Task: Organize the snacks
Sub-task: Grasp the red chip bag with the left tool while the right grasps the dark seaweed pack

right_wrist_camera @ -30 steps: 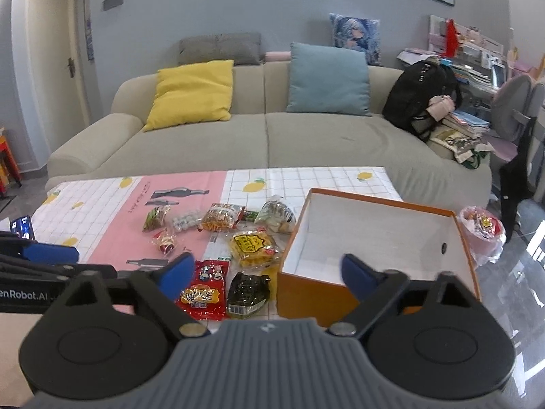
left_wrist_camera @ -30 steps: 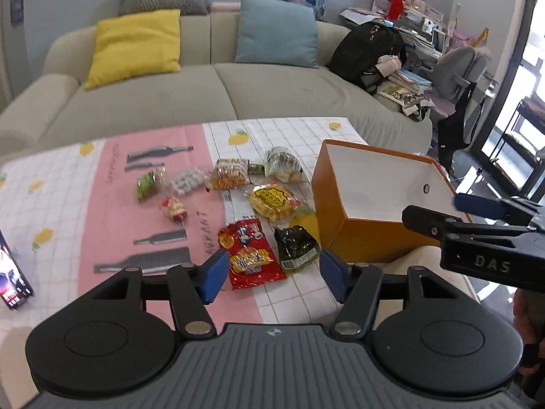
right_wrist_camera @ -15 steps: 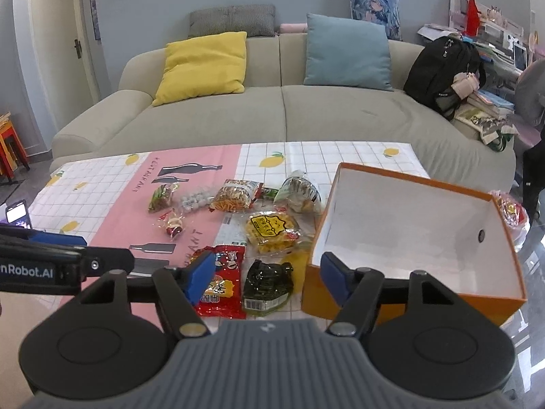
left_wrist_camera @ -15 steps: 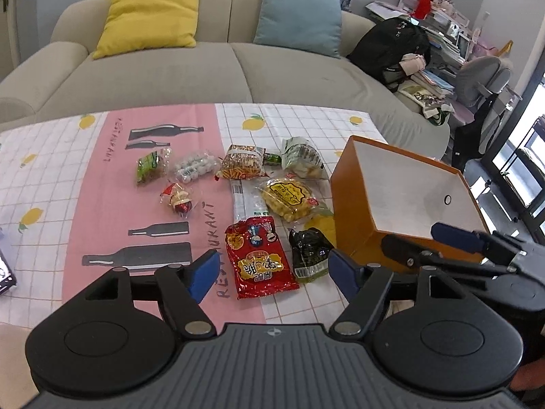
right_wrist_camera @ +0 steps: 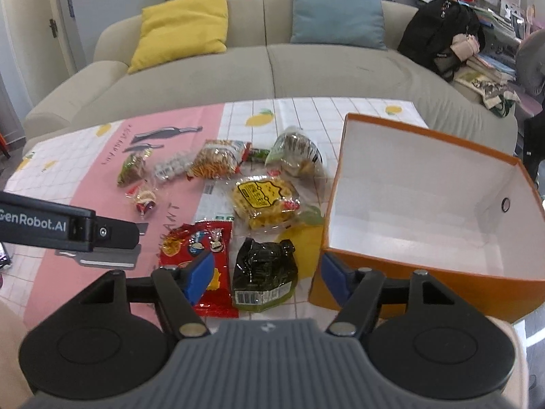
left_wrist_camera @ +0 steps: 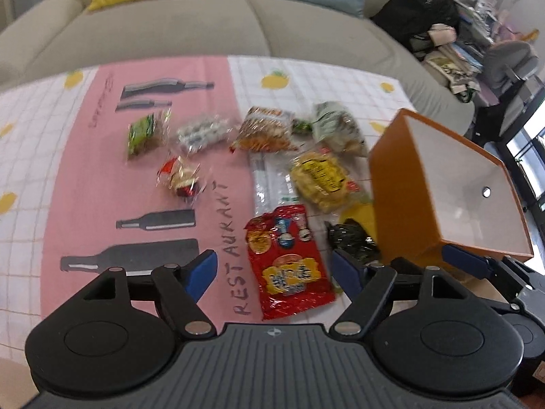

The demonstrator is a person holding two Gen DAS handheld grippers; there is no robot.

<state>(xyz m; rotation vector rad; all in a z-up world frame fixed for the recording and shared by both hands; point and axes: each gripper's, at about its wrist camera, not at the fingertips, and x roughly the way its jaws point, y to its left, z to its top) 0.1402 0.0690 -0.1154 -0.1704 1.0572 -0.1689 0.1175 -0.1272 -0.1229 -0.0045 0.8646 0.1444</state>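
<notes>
Several snack packets lie on the tablecloth: a red packet (left_wrist_camera: 287, 262) (right_wrist_camera: 197, 255), a black packet (left_wrist_camera: 352, 243) (right_wrist_camera: 264, 272), a yellow packet (left_wrist_camera: 322, 179) (right_wrist_camera: 264, 201), an orange noodle packet (left_wrist_camera: 264, 129) (right_wrist_camera: 218, 162), and small green (left_wrist_camera: 146, 134) and clear packets further left. An empty orange box (left_wrist_camera: 442, 187) (right_wrist_camera: 425, 211) with a white inside stands to their right. My left gripper (left_wrist_camera: 274, 272) is open above the red packet. My right gripper (right_wrist_camera: 265, 271) is open above the black packet. Neither holds anything.
The table (right_wrist_camera: 68, 156) carries a pink and white checked cloth. A beige sofa (right_wrist_camera: 272, 64) with yellow and blue cushions runs behind it. A black backpack (right_wrist_camera: 439, 44) and cluttered shelves are at the right. The left gripper's body (right_wrist_camera: 64, 228) shows at the right wrist view's left.
Both grippers have moved forward and lower toward the snacks. The right gripper's fingers have narrowed since a second ago. The snacks and box have not moved.
</notes>
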